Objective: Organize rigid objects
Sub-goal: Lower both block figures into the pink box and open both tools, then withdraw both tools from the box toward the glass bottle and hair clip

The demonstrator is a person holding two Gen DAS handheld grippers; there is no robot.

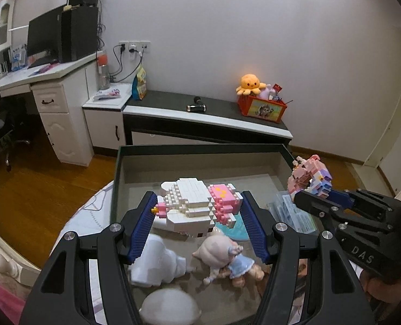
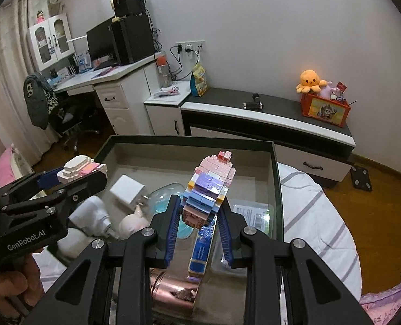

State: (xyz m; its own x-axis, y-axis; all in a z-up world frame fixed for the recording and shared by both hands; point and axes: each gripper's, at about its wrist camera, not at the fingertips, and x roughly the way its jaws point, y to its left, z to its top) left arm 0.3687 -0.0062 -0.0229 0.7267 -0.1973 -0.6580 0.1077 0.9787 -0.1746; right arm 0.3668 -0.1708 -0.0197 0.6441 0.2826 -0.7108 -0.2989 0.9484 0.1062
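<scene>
Evidently both hands are carrying brick-built toys above the open box (image 1: 116, 178), so the step in hand looks like setting each one down inside it without breaking it.

On the left, the left gripper (image 1: 199, 207) has its fingers clenched on the white and pink brick figure (image 1: 197, 205), one blue pad against each end. The figure hangs over the near half of the box, above a white plug (image 1: 157, 262), a small doll (image 1: 227, 257) and a round white thing at the near edge. To place it well, the holder would probably do best to lower it onto bare box floor further back, level, and let go only once the base rests flat; dropping it onto the doll could tip it or knock bricks loose.

On the right, the right gripper (image 2: 199, 211) grips the pink and purple brick figure (image 2: 210, 187) low on its body, with most of the model standing up past the fingers. It hovers over the right side of the box, above a blue packet (image 2: 200, 252) and a clear plastic pack (image 2: 252, 214). Being top-heavy in this hold, it likely wants a slow descent and gentle opening. The two grippers are near each other, so moving one at a time seems safer.
</scene>
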